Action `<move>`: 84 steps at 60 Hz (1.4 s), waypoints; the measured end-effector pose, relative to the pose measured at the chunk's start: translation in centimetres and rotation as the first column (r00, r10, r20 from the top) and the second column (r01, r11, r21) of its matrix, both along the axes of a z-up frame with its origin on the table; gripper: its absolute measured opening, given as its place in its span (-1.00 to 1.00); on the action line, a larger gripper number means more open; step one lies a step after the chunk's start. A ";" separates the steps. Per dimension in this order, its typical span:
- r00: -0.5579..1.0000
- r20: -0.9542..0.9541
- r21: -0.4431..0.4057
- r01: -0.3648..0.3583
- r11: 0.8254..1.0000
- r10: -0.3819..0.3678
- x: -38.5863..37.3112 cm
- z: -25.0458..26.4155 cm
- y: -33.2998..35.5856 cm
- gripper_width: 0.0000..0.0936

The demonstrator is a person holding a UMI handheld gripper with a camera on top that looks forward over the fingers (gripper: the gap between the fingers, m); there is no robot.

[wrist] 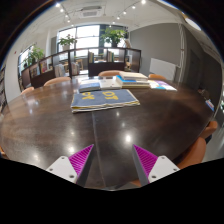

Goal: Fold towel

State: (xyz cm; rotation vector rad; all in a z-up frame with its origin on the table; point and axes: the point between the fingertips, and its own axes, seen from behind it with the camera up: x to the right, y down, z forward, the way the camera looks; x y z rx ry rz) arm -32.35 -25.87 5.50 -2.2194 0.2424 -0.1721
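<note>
A blue-grey folded towel (104, 98) lies flat on the dark round wooden table (60, 125), well beyond my fingers. A second folded cloth (128, 81) with light blue and white parts lies further back on the table. My gripper (113, 158) is open and empty, held above the near part of the table. Its two pink pads (81, 158) stand wide apart with only bare table between them.
Chairs (57, 81) stand around the table's far side. A person's hand (208, 131) shows at the table's right edge. Potted plants (113, 36) and windows lie at the back of the room, with a white cabinet (162, 68) to the right.
</note>
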 end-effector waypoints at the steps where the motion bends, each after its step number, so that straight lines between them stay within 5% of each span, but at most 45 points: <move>1: 1.000 -0.005 -0.005 -0.014 1.000 0.014 -0.6 -0.3 0.6 0.62; 23: 0.977 -0.007 0.003 -0.215 0.977 0.215 -11.7 -3.1 26.0 0.62; 35: 0.965 -0.014 0.022 -0.261 0.965 0.261 -14.4 -3.8 35.6 0.52; 41: 0.960 0.012 -0.069 -0.280 0.958 0.281 -14.2 -6.8 36.4 0.13; 45: 0.960 0.057 -0.052 -0.270 0.961 0.273 -13.5 -6.6 36.7 -0.21; 53: 0.971 0.049 -0.010 -0.233 0.972 0.233 -12.7 -6.5 36.6 -0.48; 55: 0.973 0.083 -0.013 -0.214 0.977 0.214 -11.8 -6.4 36.8 -0.88; 67: 0.958 -0.011 -0.053 -0.287 0.956 0.287 -12.0 -5.7 36.5 -0.91; 84: 0.944 0.119 0.049 -0.315 0.948 0.307 3.0 6.9 36.5 -0.89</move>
